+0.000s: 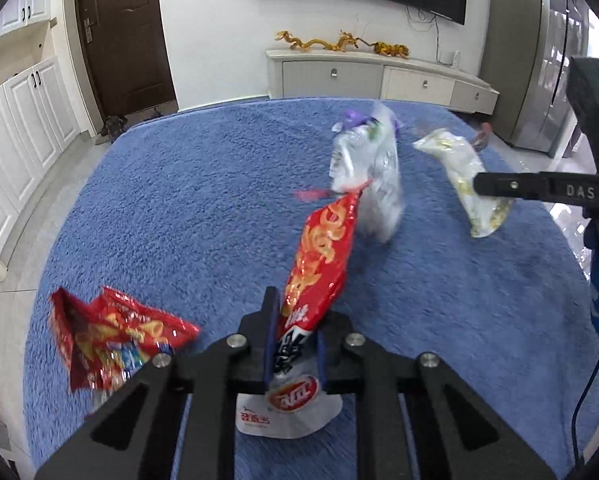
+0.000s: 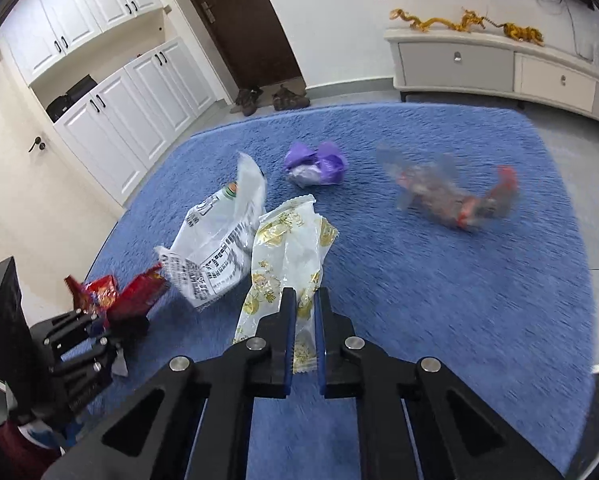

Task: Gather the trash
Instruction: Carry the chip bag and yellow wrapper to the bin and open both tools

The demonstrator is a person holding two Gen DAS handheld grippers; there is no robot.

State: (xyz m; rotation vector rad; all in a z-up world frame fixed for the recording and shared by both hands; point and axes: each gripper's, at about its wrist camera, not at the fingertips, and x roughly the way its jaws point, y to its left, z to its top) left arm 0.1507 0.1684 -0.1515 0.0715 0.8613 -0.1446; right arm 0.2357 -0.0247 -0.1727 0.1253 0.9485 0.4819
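Note:
My left gripper [image 1: 294,320] is shut on a red and white chip bag [image 1: 319,264] and holds it above the blue rug [image 1: 179,200]. My right gripper [image 2: 304,312] is shut on a white wrapper with gold flowers [image 2: 287,252]; this wrapper also shows in the left wrist view [image 1: 465,178], pinched by the right gripper's fingers [image 1: 499,186]. On the rug lie a second red snack bag [image 1: 115,336], a white printed bag [image 2: 215,248], a purple wrapper [image 2: 315,164] and a blurred clear wrapper with red ends [image 2: 455,196]. The left gripper [image 2: 99,320] shows at the right wrist view's left edge.
A white TV cabinet [image 1: 379,76] with gold dragon figures stands beyond the rug's far edge. White cupboards [image 2: 111,92] line the left wall beside a dark door [image 2: 243,20], with shoes [image 2: 271,98] on the floor. A grey refrigerator [image 1: 539,60] stands at the right.

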